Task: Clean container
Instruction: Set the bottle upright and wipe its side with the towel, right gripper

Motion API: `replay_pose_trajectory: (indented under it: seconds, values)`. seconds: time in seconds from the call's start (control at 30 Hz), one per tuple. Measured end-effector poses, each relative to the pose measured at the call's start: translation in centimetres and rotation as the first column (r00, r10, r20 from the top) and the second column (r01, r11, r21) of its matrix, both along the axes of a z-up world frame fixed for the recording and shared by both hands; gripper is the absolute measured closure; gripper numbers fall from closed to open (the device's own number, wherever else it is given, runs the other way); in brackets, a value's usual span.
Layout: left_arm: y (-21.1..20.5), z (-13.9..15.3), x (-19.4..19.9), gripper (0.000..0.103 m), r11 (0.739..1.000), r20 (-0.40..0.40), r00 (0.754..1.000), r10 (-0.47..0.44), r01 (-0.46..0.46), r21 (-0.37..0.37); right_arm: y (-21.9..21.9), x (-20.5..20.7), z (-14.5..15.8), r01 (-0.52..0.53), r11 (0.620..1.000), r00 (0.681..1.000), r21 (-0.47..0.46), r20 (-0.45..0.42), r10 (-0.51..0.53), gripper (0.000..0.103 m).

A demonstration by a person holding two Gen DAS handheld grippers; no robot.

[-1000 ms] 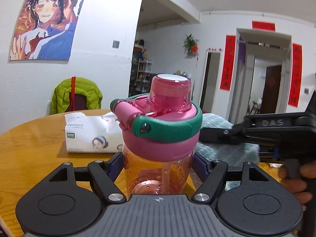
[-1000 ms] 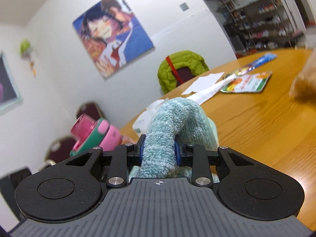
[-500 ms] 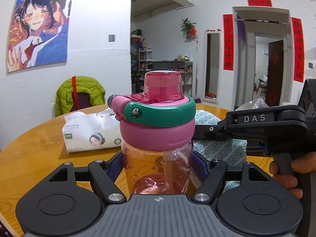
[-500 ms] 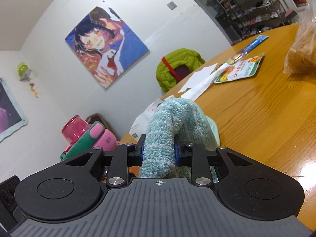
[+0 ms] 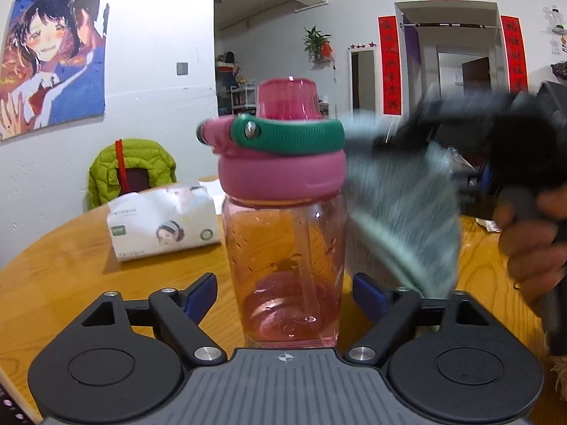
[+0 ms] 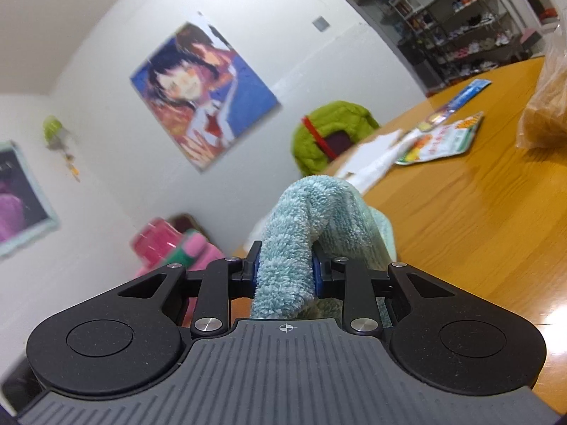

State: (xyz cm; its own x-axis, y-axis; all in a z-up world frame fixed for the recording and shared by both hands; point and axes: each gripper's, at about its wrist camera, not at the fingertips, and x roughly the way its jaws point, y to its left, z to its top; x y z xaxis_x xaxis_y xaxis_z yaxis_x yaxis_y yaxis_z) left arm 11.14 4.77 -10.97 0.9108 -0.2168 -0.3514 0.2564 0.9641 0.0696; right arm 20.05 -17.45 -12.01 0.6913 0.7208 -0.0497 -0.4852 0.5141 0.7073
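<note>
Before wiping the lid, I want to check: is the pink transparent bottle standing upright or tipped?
Upright: the pink transparent bottle stands straight on the wooden table, lid on top.

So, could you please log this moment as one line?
left gripper: open around bottle | right gripper: shut on cloth | cloth beside bottle

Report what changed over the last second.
The right gripper brought its cloth in close beside the bottle, where it now shows motion-blurred. The bottle, tilted in view before, now shows upright. Unchanged: the right gripper clamps the cloth, and the tissue pack lies on the table.
</note>
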Motion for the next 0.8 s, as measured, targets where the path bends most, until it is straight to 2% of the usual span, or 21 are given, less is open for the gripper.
replay_pose_trajectory:
  seconds: [0.07, 0.13, 0.2, 0.23, 0.3, 0.37, 0.43, 0.47, 0.53, 0.6, 0.67, 0.73, 0.8]
  values:
    - [-0.4, -0.2, 0.2, 0.033, 1.0, 0.003, 1.0, -0.005, 0.005, 0.019, -0.9, 0.4, -0.6, -0.085, 0.977, 0.996, 0.197, 0.0, 0.087, 0.075]
    - [-0.9, -0.3, 0.4, 0.033, 0.999, 0.012, 1.0, -0.005, 0.004, 0.054, -1.3, 1.3, -1.6, -0.13, 0.927, 0.988, 0.352, -0.033, 0.152, 0.074]
    - [-1.0, -0.4, 0.3, 0.033, 0.998, 0.018, 1.0, -0.006, 0.004, 0.065, -1.1, 2.3, -3.0, -0.137, 0.903, 0.976, 0.408, -0.099, 0.193, 0.074]
    - [-1.0, -0.4, 0.3, 0.033, 0.998, 0.018, 1.0, -0.005, 0.004, 0.063, -0.9, 2.8, -3.8, -0.13, 0.901, 0.966, 0.414, -0.153, 0.209, 0.074]
    - [-1.1, -0.4, 0.3, 0.033, 0.998, 0.019, 1.0, -0.003, 0.002, 0.062, -0.5, 3.4, -4.9, -0.105, 0.927, 0.945, 0.36, -0.254, 0.205, 0.074]
    - [-1.1, -0.5, 0.3, 0.032, 0.998, 0.022, 1.0, -0.001, 0.0, 0.065, 0.4, 4.0, -5.4, -0.088, 0.976, 0.922, 0.199, -0.353, 0.155, 0.074]
    - [-1.2, -0.6, 0.2, 0.032, 0.998, 0.024, 1.0, 0.001, -0.003, 0.065, 1.4, 4.2, -5.5, -0.086, 0.995, 0.909, 0.043, -0.405, 0.096, 0.074]
    - [-1.2, -0.6, 0.2, 0.032, 0.998, 0.025, 1.0, 0.002, -0.003, 0.065, 1.7, 4.1, -5.4, -0.087, 0.996, 0.913, -0.005, -0.401, 0.077, 0.073]
    - [-1.2, -0.7, 0.2, 0.032, 0.998, 0.026, 1.0, 0.003, -0.005, 0.064, 1.3, 3.7, -4.8, -0.08, 0.996, 0.936, 0.037, -0.34, 0.088, 0.073]
    - [-1.2, -0.7, 0.2, 0.032, 0.998, 0.027, 1.0, 0.004, -0.006, 0.062, 0.0, 2.9, -3.9, -0.096, 0.976, 0.965, 0.194, -0.222, 0.139, 0.073]
    - [-1.2, -0.7, 0.2, 0.032, 0.998, 0.028, 1.0, 0.006, -0.007, 0.062, -1.1, 2.1, -3.1, -0.13, 0.935, 0.979, 0.331, -0.105, 0.173, 0.074]
    - [-1.3, -0.7, 0.2, 0.032, 0.998, 0.029, 1.0, 0.007, -0.009, 0.065, -1.0, 1.9, -2.8, -0.139, 0.934, 0.978, 0.33, -0.1, 0.181, 0.074]
    - [-1.4, -0.8, 0.2, 0.032, 0.998, 0.029, 1.0, 0.007, -0.009, 0.07, -0.3, 2.7, -4.0, -0.113, 0.954, 0.963, 0.279, -0.207, 0.174, 0.074]
